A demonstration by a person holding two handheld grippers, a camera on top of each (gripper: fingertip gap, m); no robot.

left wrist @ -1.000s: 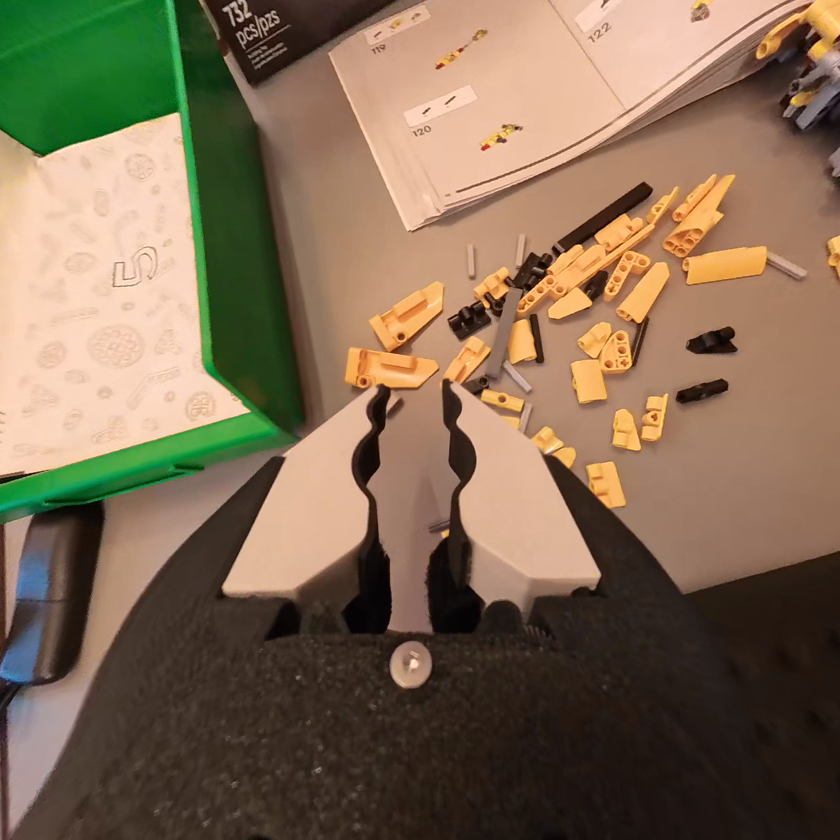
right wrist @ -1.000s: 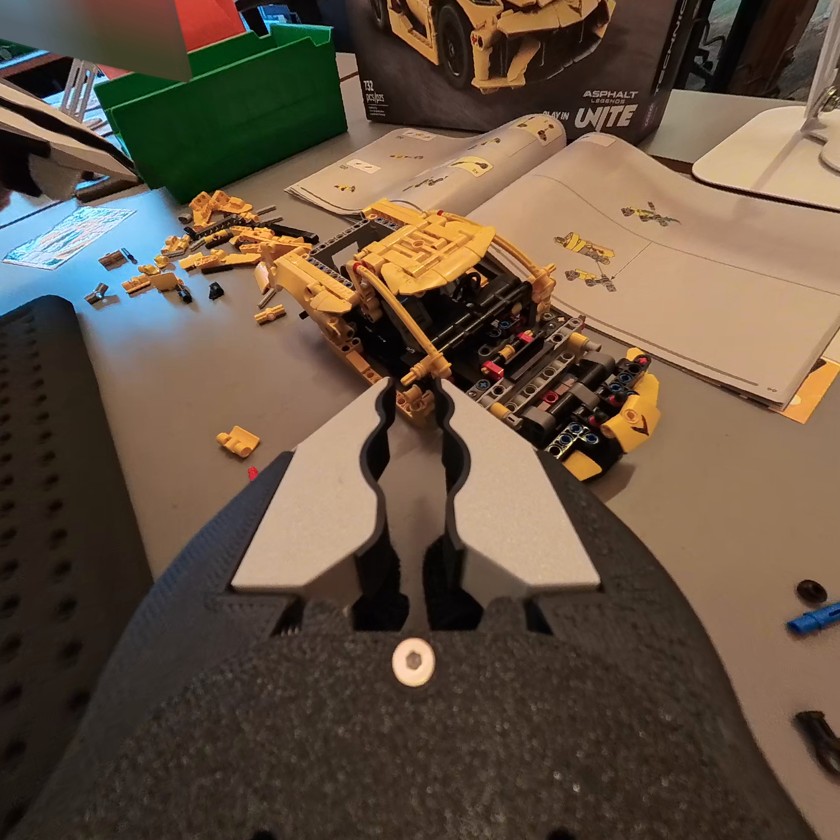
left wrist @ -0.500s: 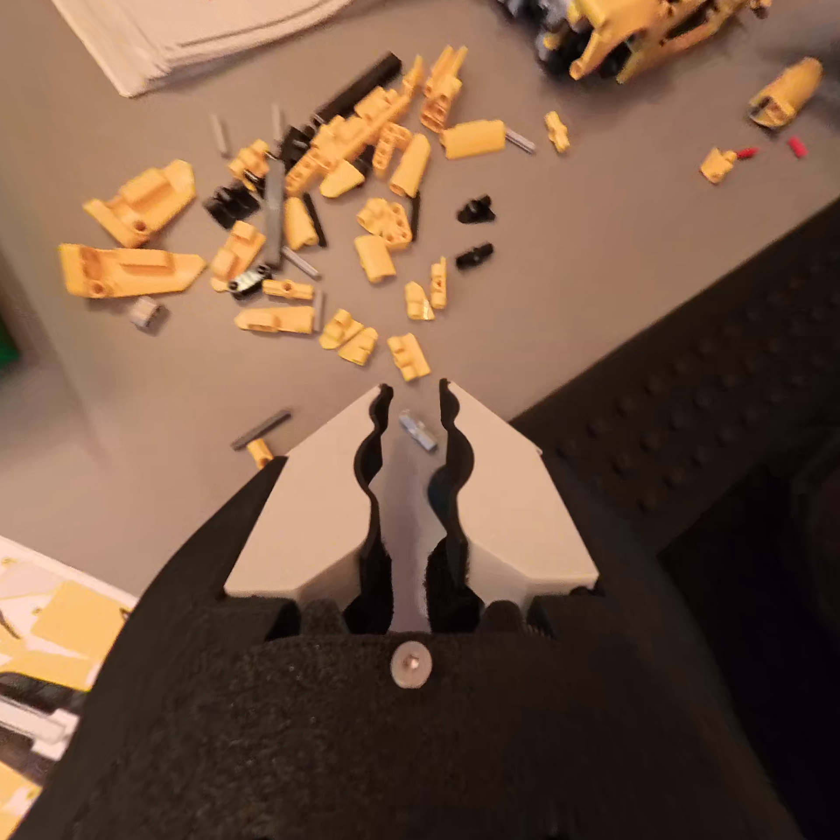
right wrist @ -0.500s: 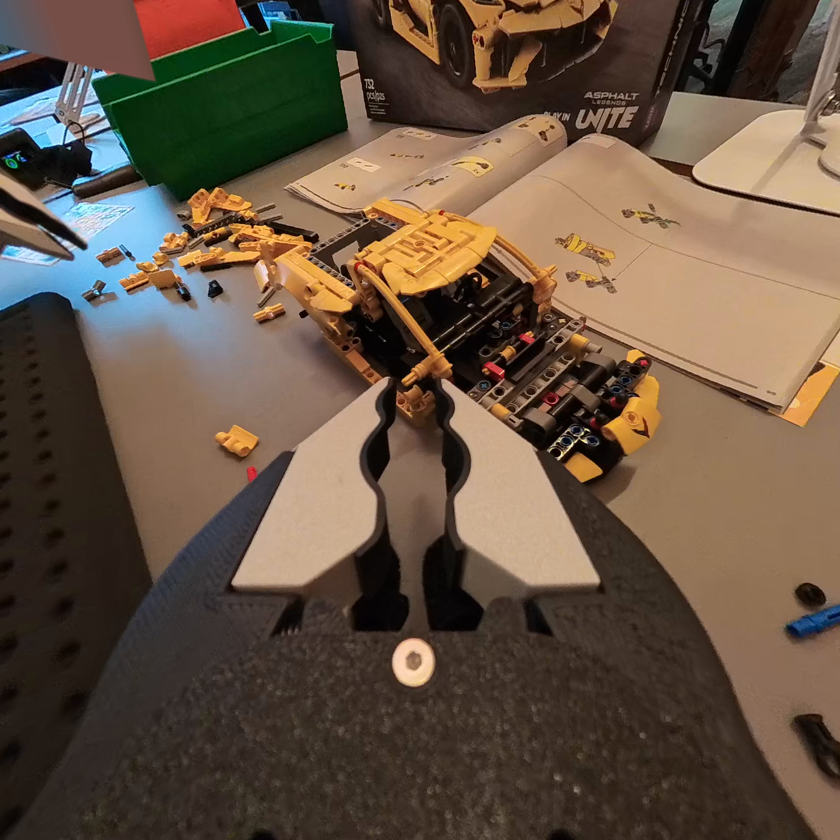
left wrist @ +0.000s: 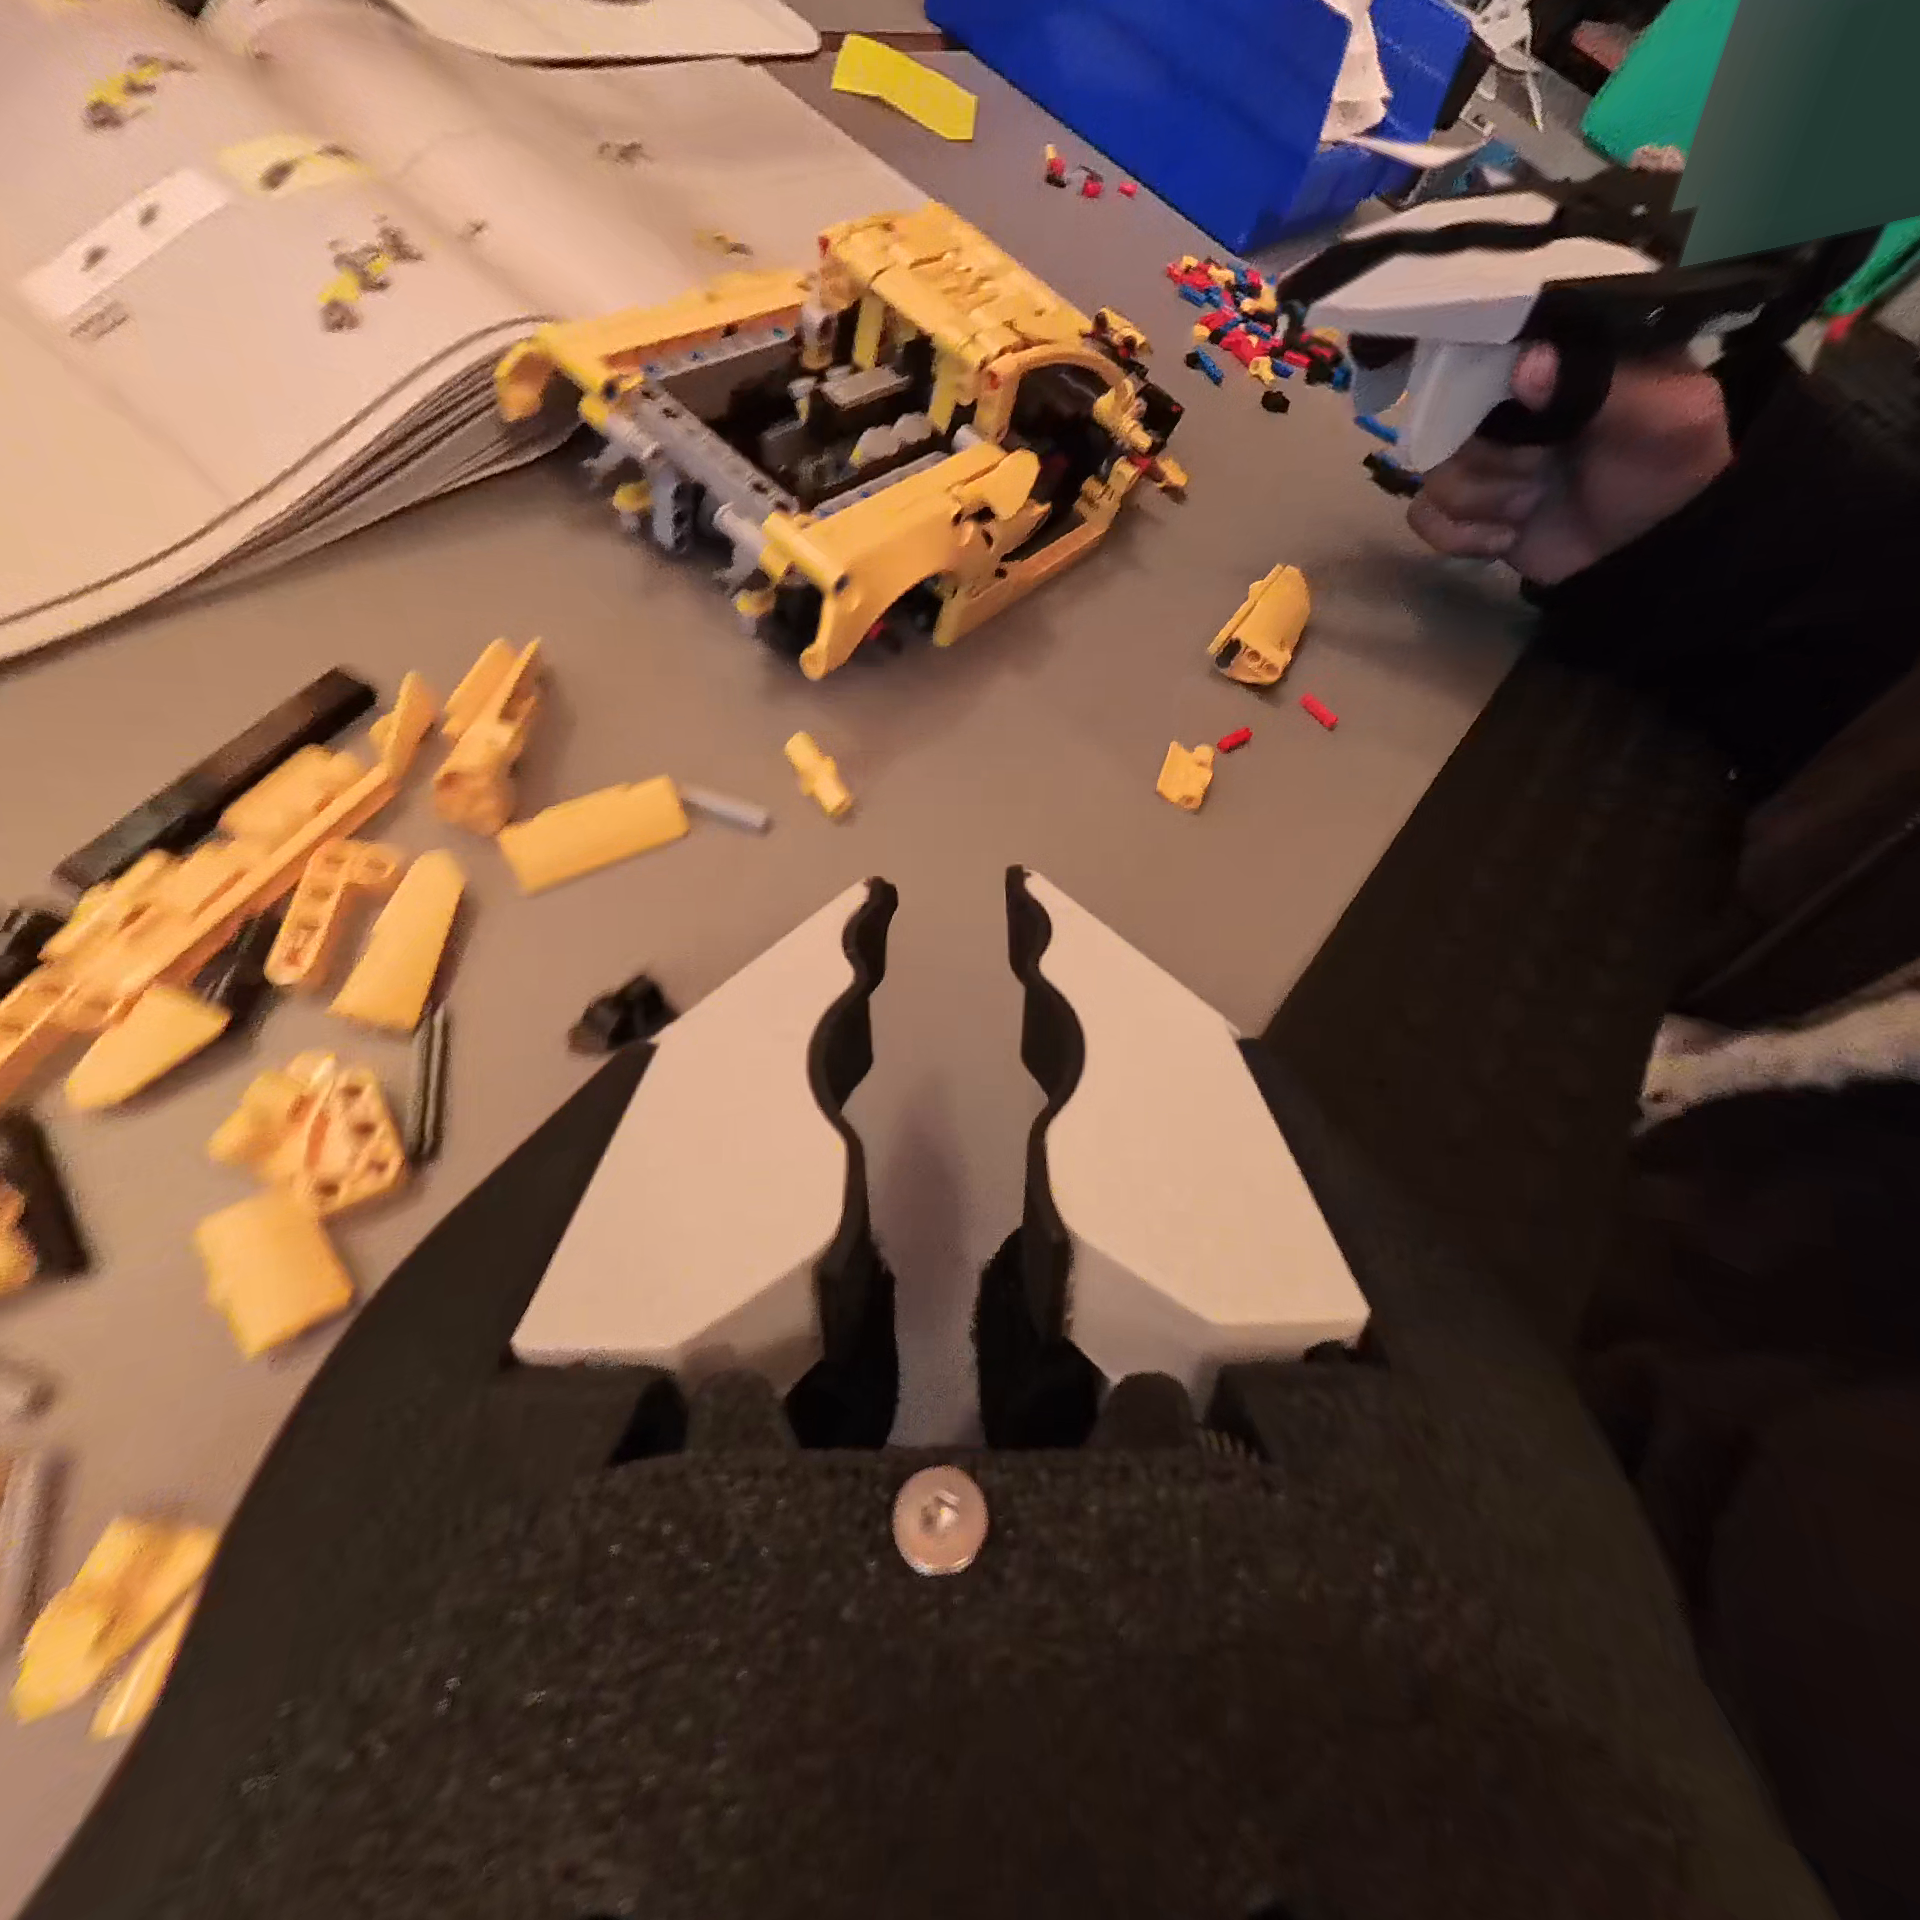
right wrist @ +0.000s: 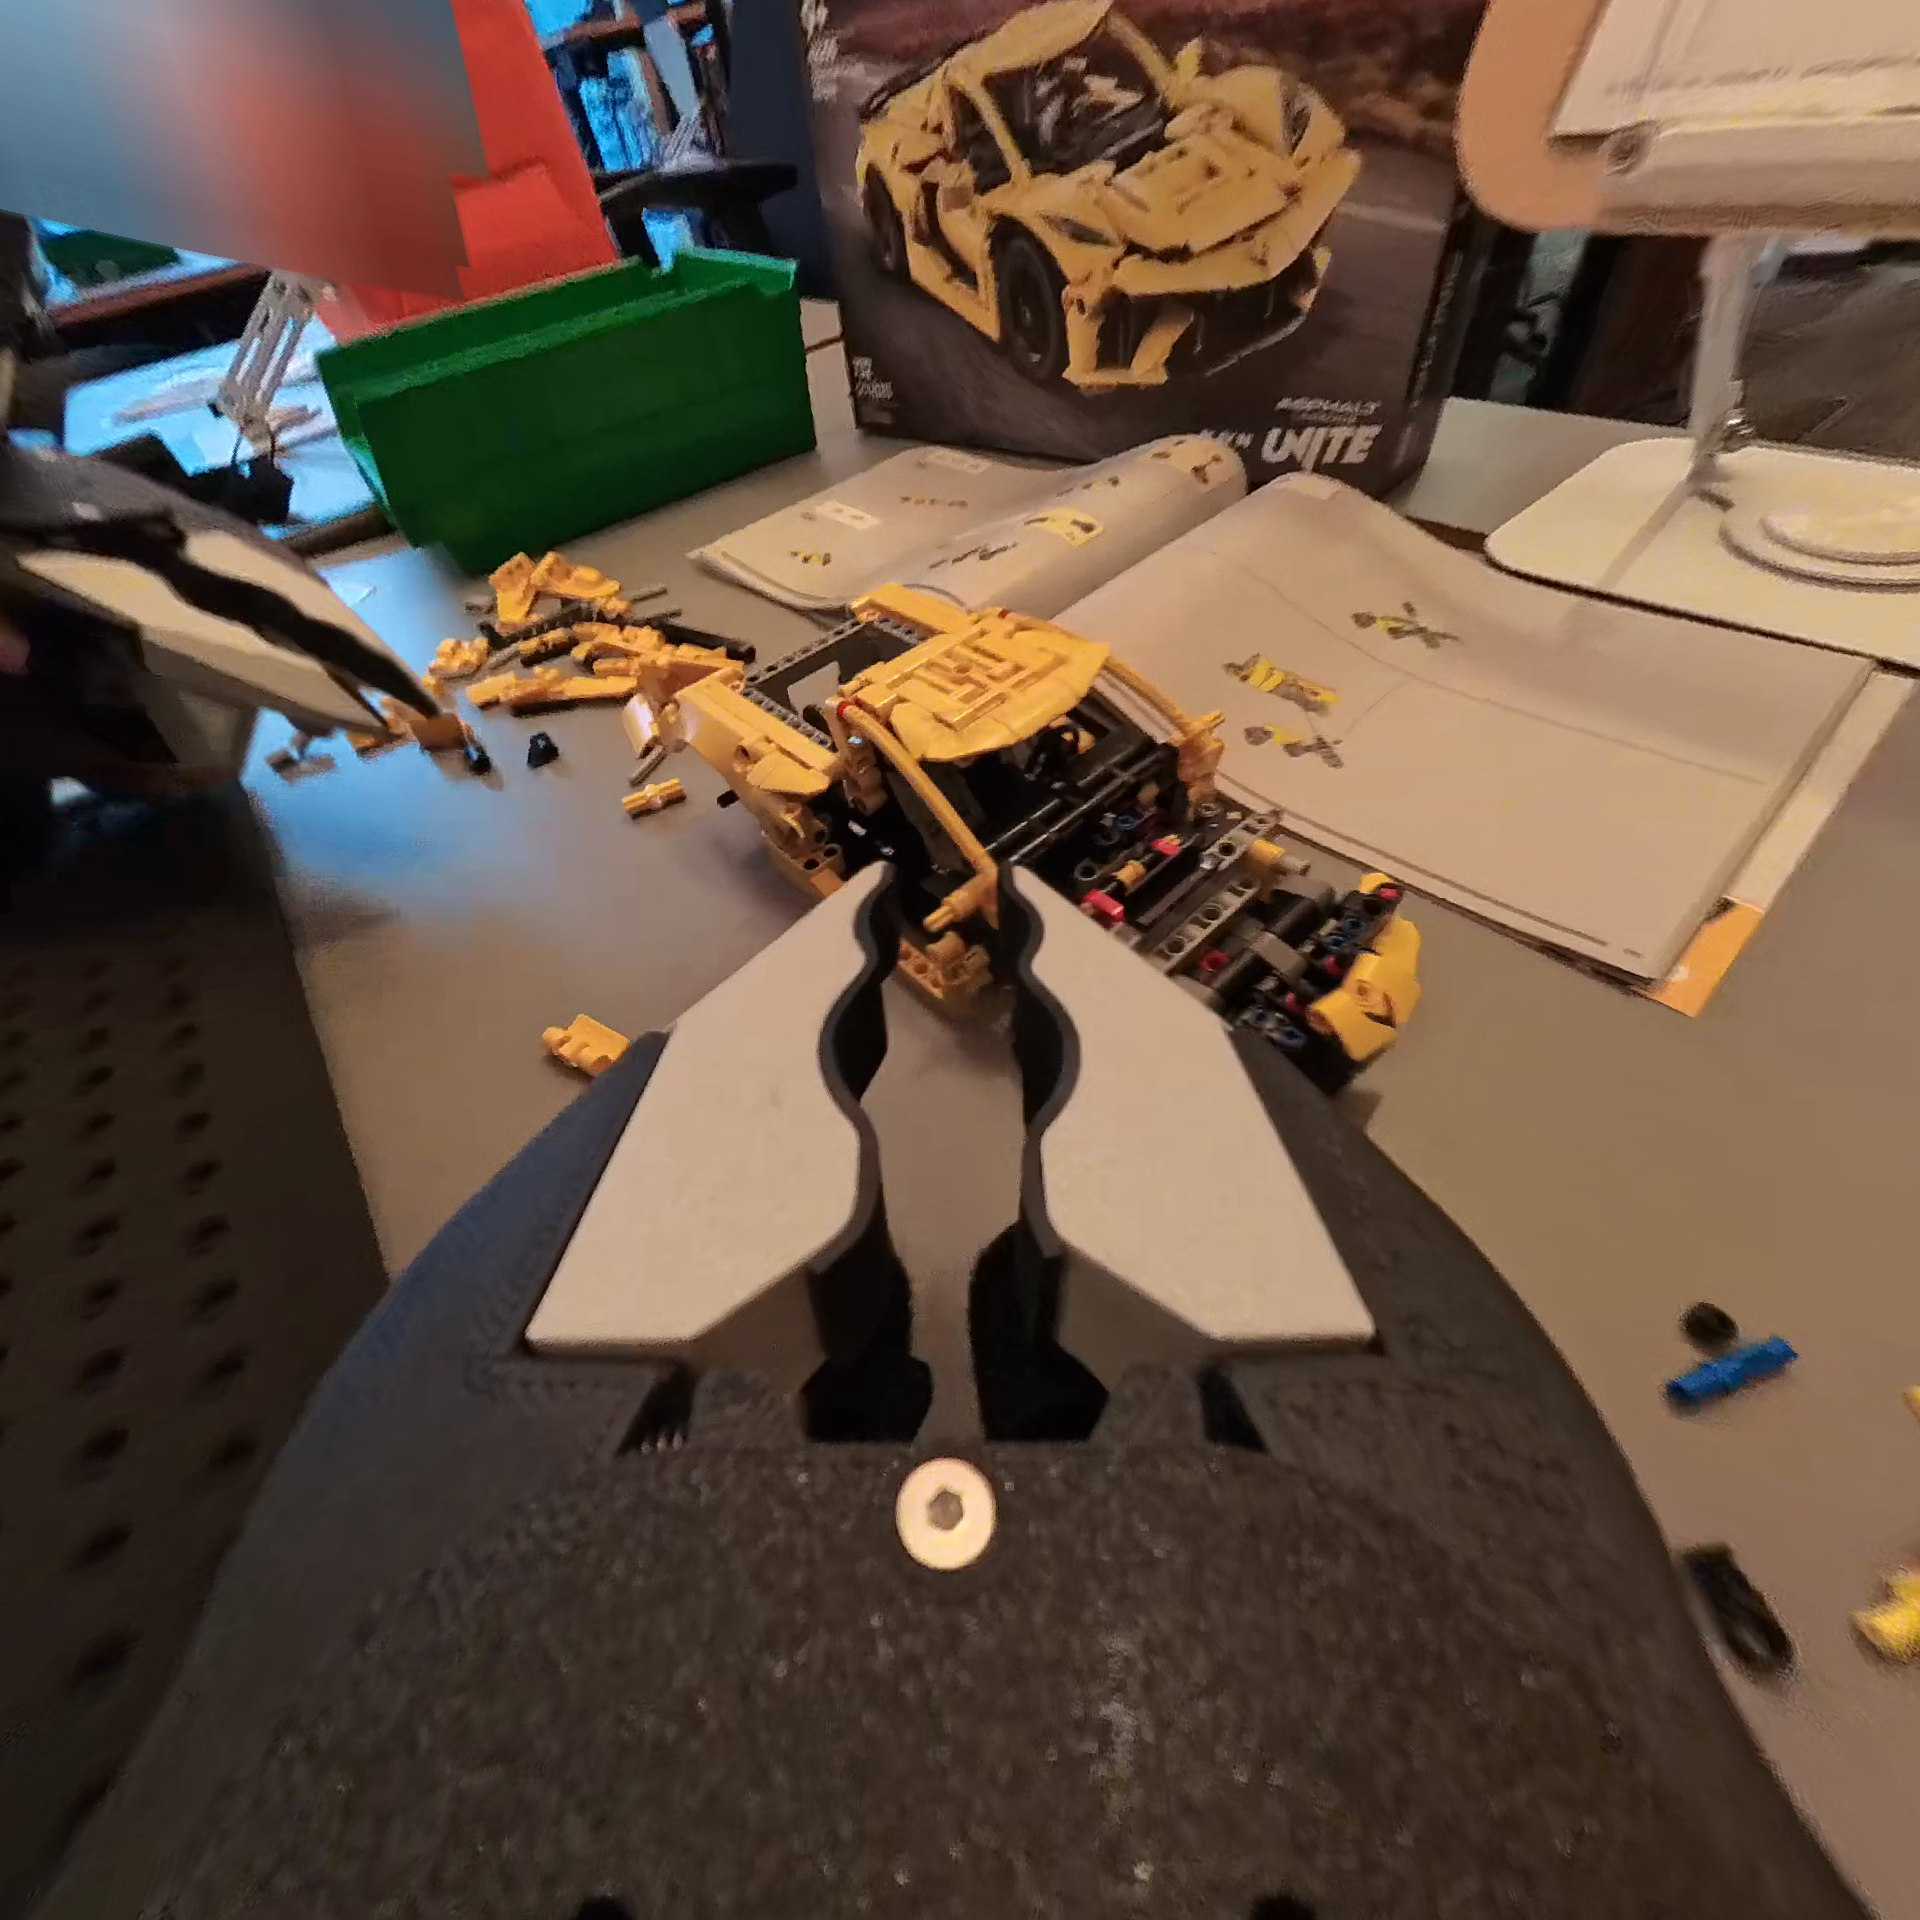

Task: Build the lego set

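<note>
The half-built yellow and black brick car (right wrist: 1049,790) lies on the grey counter (right wrist: 1558,1143), touching the edge of the open grey instruction booklet (right wrist: 1455,748), and I see it from both of my cameras. In the right wrist view my right gripper (right wrist: 943,883) hangs just in front of the car's near side; its grey fingers (right wrist: 748,1143) are spread with a narrow gap and nothing is between them, and a thin curved yellow bar of the car shows through this gap. In the left wrist view my left gripper (left wrist: 940,883) is over a bare part of the counter (left wrist: 987,727), its fingers (left wrist: 717,1164) also spread and empty, with the car (left wrist: 873,436) farther ahead. To the left of this gripper is a loose heap of yellow and black brick pieces (left wrist: 312,883), somewhat blurred. A small yellow connector piece (left wrist: 819,771) lies alone between the heap and the car, and a yellow curved panel piece (left wrist: 1262,629) lies to the right of the car. Behind the car stand the dark set box with a yellow car picture (right wrist: 1143,239) and a green plastic bin (right wrist: 582,405). A blue plastic bin (left wrist: 1195,94) is at the far side in the left view, with small red, blue and yellow pieces (left wrist: 1247,322) near it.
</note>
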